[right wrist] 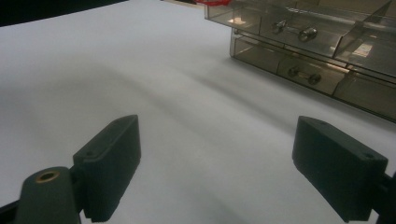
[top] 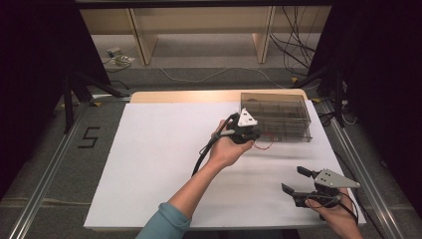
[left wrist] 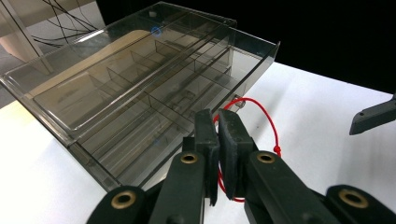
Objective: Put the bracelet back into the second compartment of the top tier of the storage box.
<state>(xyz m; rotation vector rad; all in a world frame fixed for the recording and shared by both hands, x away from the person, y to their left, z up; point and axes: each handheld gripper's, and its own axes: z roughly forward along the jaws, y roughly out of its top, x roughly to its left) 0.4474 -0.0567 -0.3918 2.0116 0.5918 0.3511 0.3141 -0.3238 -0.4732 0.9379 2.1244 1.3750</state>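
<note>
A smoky clear drawer box (top: 276,115) stands at the table's far right. Its upper drawer (left wrist: 187,88), split into several compartments, sticks out from the box. A red string loop (left wrist: 267,113) hangs from that drawer's front. My left gripper (left wrist: 217,119) is shut on the loop just in front of the drawer; in the high view the left gripper (top: 247,133) sits at the box's near left corner, with the loop (top: 264,145) beside it. My right gripper (top: 292,179) is open near the front right edge, nothing between its fingers (right wrist: 112,163).
A white sheet (top: 164,164) covers the table, with broad bare room left of centre. The box (right wrist: 322,70) lies ahead of the right gripper, with small metal parts in its drawers. One jaw of the right gripper (left wrist: 373,119) shows at the left gripper view's right edge.
</note>
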